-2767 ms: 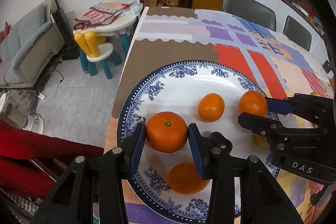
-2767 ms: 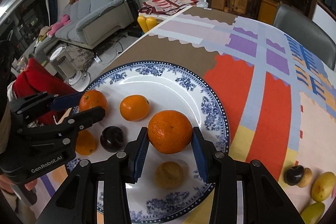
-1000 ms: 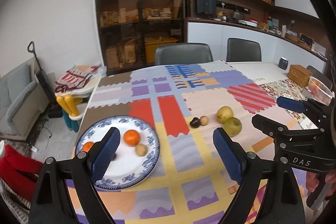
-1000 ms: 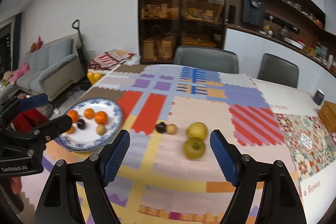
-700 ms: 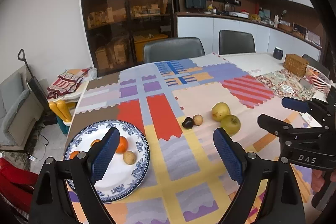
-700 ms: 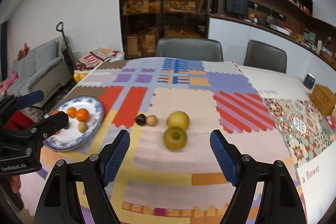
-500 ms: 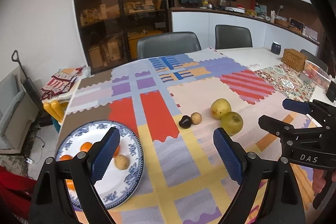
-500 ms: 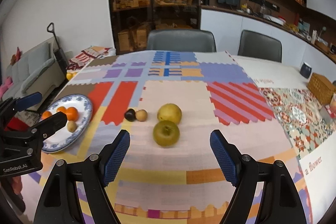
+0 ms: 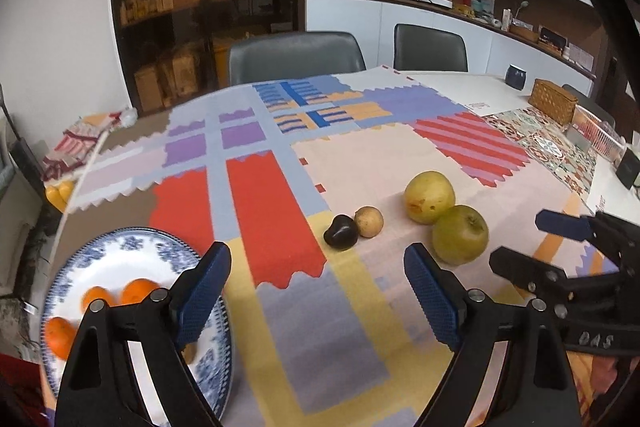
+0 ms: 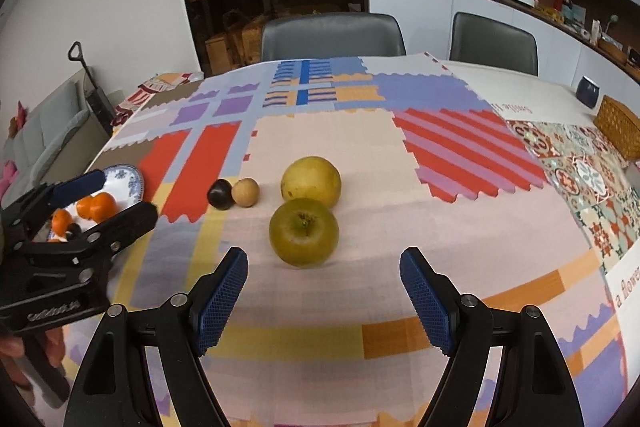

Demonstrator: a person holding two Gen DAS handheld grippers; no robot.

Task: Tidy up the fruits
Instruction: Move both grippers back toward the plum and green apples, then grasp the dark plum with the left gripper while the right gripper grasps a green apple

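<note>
Loose on the patchwork cloth lie a green apple (image 10: 303,231), a yellow round fruit (image 10: 311,182), a dark plum (image 10: 220,194) and a small tan fruit (image 10: 245,191). My right gripper (image 10: 322,259) is open just short of the apple, nothing between its pads. My left gripper (image 9: 316,259) has wide jaws that are closing, with only cloth between them; the plum (image 9: 340,231) and tan fruit (image 9: 369,221) lie just ahead. The blue-patterned plate (image 9: 120,255) at lower left holds several oranges (image 9: 138,291). Each gripper shows in the other's view: right (image 9: 520,239), left (image 10: 124,195).
Two grey chairs (image 10: 332,35) stand at the table's far side. A wicker box (image 10: 618,131) and a dark cup (image 10: 588,95) sit at the far right. The table's left edge runs just beyond the plate (image 10: 128,179).
Both grippers let go of oranges on the plate, then rose and swung right. Over the last second they have sunk toward the loose fruits, which now look larger and closer.
</note>
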